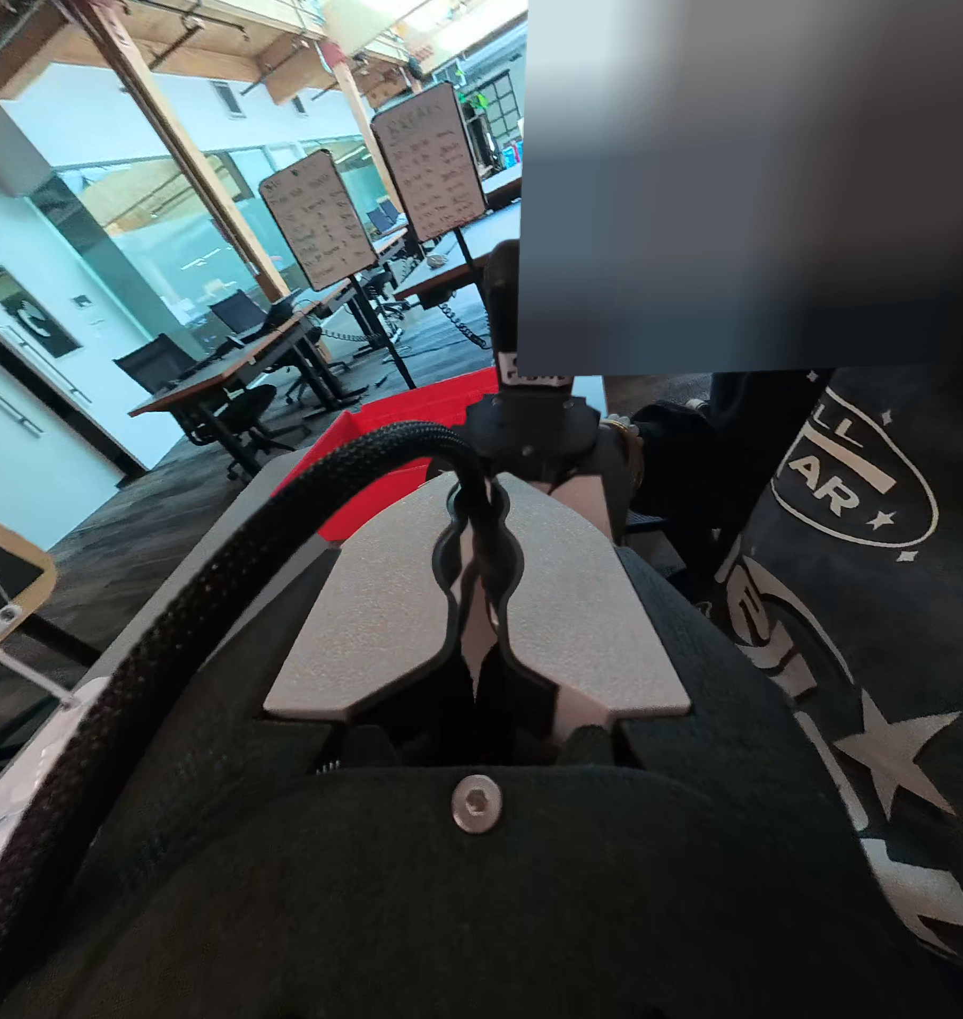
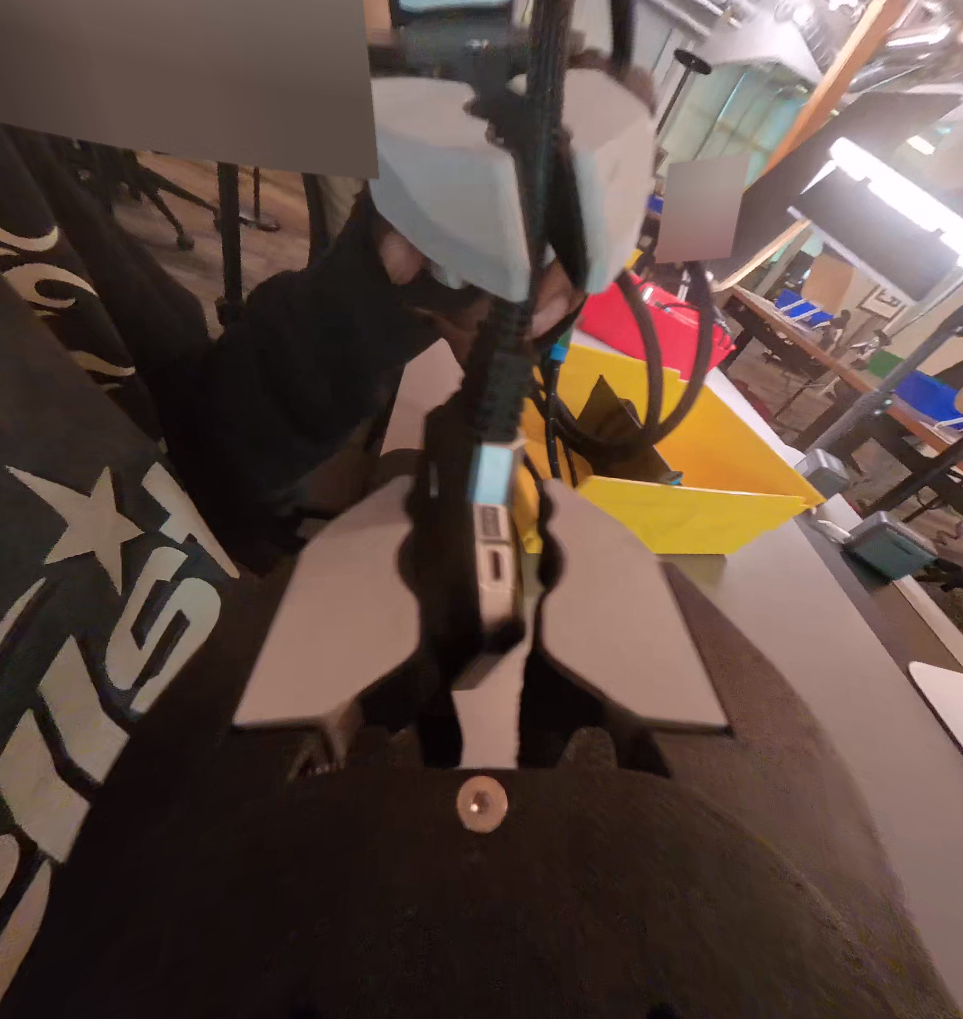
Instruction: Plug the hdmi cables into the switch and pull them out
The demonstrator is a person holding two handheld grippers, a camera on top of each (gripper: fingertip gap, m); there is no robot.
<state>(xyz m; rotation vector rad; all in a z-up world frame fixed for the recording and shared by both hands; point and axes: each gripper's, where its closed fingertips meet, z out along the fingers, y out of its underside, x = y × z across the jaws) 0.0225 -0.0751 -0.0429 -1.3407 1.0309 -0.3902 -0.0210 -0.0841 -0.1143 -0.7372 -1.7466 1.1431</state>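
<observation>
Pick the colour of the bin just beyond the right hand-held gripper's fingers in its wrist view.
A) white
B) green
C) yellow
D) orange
C: the yellow bin sits on the table just past the right hand-held gripper, with black cables looping into it.

Black braided HDMI cable [image 2: 501, 380], blue-tipped plug seated in the upright grey switch [image 2: 495, 568].

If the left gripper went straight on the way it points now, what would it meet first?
Probably the other gripper's black body, which sits just beyond the left gripper and its pinched braided HDMI cable; depth between them is unclear.
</observation>
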